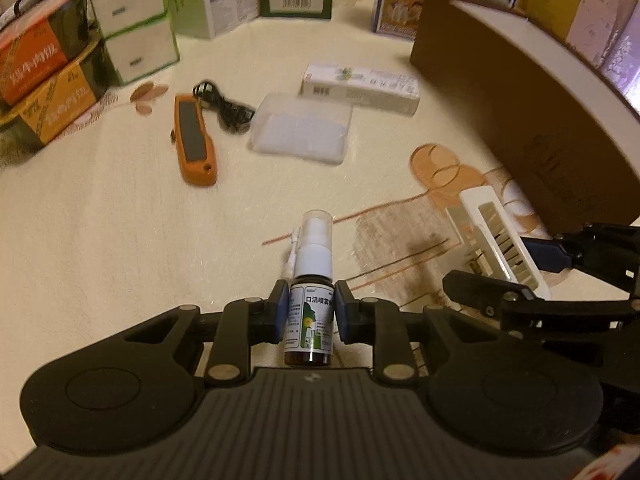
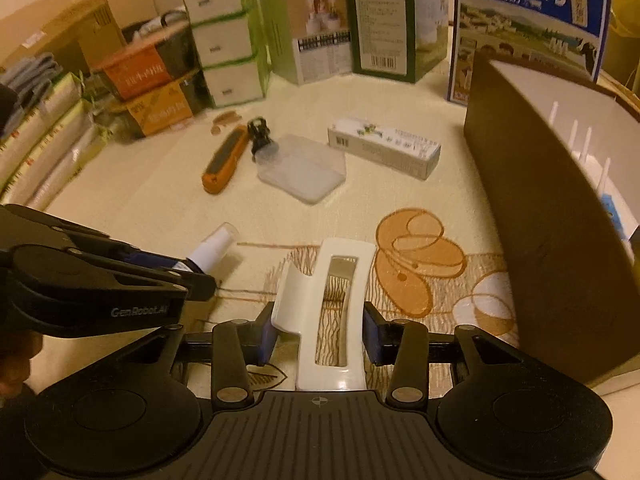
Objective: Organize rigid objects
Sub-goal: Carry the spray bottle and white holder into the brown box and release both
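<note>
We had the left gripper (image 1: pixel 311 312) clamped on the small brown glass spray bottle (image 1: pixel 309 320), fragile-looking and gripped mid-label; the right gripper (image 2: pixel 319 332) clamped the stiff white plastic hair claw (image 2: pixel 334 312) by its sides.

— Where does the left wrist view sit?

— Just behind the left gripper (image 1: pixel 310 312), looking steeply down and forward over the tablecloth (image 1: pixel 120 240), close to it.

— And the right?

— Behind the right gripper (image 2: pixel 320 332), tilted down too (a little less steeply). Each catches the other gripper at its edge, and both share the orange knife (image 1: pixel 196 140), clear case (image 2: pixel 304 168) and the far boxes (image 2: pixel 380 28).
</note>
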The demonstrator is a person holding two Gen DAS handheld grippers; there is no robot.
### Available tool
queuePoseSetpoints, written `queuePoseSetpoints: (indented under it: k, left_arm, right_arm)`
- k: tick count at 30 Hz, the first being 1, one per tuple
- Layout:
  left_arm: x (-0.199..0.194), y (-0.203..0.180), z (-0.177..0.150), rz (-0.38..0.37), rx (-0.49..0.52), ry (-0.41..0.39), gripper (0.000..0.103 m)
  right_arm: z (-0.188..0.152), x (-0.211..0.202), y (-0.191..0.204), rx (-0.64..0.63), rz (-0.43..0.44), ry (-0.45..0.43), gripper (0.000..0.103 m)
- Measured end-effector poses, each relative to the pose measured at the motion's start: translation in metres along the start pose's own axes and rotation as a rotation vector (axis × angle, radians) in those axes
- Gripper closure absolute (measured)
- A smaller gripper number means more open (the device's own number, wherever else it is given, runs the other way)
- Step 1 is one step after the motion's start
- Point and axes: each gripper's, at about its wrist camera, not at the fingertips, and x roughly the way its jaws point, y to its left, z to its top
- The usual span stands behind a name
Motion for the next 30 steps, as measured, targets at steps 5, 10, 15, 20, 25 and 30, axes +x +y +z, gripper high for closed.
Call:
queuePoseSetpoints:
  k: [5, 10, 15, 20, 25, 30]
  left_arm:
    - [-0.022, -0.011, 0.011, -0.019, 0.022, -0.047, 0.082]
    - [-0.042, -0.027, 0.026, -0.035, 0.055, -0.082, 0.082]
    - [-0.061, -0.053, 0.044, -0.075, 0.102, -0.131, 0.082]
    - [-0.072, -0.087, 0.068, -0.138, 0.152, -0.172, 0.082]
    - [-0.07, -0.129, 0.091, -0.208, 0.209, -0.181, 0.082]
    - [-0.059, -0.175, 0.111, -0.273, 0.268, -0.17, 0.082]
  right_arm:
    - [0.006, -0.026, -0.005, -0.022, 0.015, -0.026, 0.063]
    - [0.014, -0.053, -0.018, -0.006, 0.014, -0.048, 0.063]
    - [0.026, -0.081, -0.038, 0.029, -0.002, -0.095, 0.063]
    - [0.036, -0.108, -0.074, 0.085, -0.048, -0.145, 0.063]
    - [0.042, -0.129, -0.123, 0.121, -0.105, -0.166, 0.063]
    - [0.041, -0.14, -0.17, 0.132, -0.157, -0.149, 0.063]
